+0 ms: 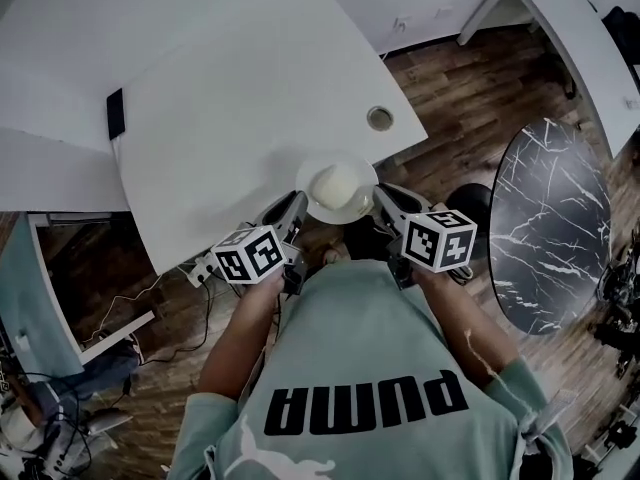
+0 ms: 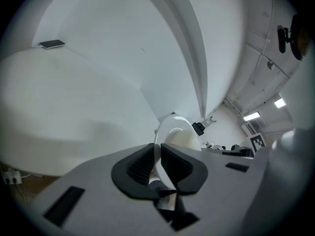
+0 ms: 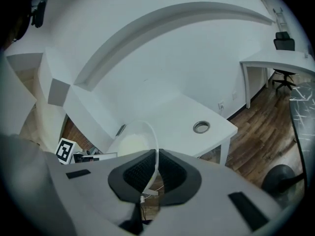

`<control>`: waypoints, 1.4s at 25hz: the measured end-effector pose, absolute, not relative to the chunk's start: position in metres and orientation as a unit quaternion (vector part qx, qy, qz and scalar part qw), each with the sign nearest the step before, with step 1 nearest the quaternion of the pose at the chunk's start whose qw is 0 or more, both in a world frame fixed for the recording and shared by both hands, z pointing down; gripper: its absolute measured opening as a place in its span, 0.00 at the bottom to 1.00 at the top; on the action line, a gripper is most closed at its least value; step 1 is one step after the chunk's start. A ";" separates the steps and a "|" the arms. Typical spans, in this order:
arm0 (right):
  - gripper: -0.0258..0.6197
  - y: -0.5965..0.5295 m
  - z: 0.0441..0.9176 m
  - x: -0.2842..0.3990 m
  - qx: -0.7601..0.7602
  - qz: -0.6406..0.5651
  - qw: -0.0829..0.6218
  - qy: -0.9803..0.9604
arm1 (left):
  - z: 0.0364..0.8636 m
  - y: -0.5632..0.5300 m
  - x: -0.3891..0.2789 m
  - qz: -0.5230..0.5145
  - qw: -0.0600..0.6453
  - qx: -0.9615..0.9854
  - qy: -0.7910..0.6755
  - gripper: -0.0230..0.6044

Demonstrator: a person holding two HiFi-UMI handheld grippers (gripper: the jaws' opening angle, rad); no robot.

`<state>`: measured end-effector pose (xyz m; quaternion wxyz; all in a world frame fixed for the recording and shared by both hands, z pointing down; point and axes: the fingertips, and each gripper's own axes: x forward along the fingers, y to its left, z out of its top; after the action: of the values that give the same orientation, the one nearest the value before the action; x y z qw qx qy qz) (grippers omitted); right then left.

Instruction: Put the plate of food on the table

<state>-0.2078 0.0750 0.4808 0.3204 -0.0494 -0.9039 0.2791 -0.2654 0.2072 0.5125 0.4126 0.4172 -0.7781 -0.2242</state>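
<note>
A white plate (image 1: 316,204) with a pale round mound of food (image 1: 336,185) on it hangs at the near edge of the white table (image 1: 230,108), held between both grippers. My left gripper (image 1: 296,208) is shut on the plate's left rim (image 2: 158,144), which passes between its black pads (image 2: 140,165). On the opposite side my right gripper (image 1: 379,199) is shut on the right rim (image 3: 153,140). The food (image 2: 183,139) shows past the rim in the left gripper view, and as food (image 3: 132,144) left of the rim in the right gripper view.
A dark phone (image 1: 115,113) lies at the table's left edge and a round cable grommet (image 1: 380,118) sits near its right corner. A dark marble round table (image 1: 555,218) stands at the right. Cables and a power strip (image 1: 200,268) lie on the wooden floor under the table's edge.
</note>
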 end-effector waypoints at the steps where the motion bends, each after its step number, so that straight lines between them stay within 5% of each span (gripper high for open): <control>1: 0.08 0.075 0.479 -0.203 -0.044 0.277 0.320 -0.905 | 0.511 0.207 -0.261 -0.228 0.412 0.421 -0.775 0.11; 15: 0.08 0.058 0.455 -0.145 0.015 0.272 0.295 -0.916 | 0.495 0.179 -0.222 -0.232 0.408 0.471 -0.747 0.11; 35: 0.08 -0.111 0.458 0.021 0.181 0.343 0.223 -0.894 | 0.484 -0.024 -0.096 -0.125 0.434 0.609 -0.652 0.11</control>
<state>0.0211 -0.1111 0.4578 0.2229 0.1814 -0.8941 0.3435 -0.0962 -0.0244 0.4843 0.4342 0.6089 -0.6519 -0.1254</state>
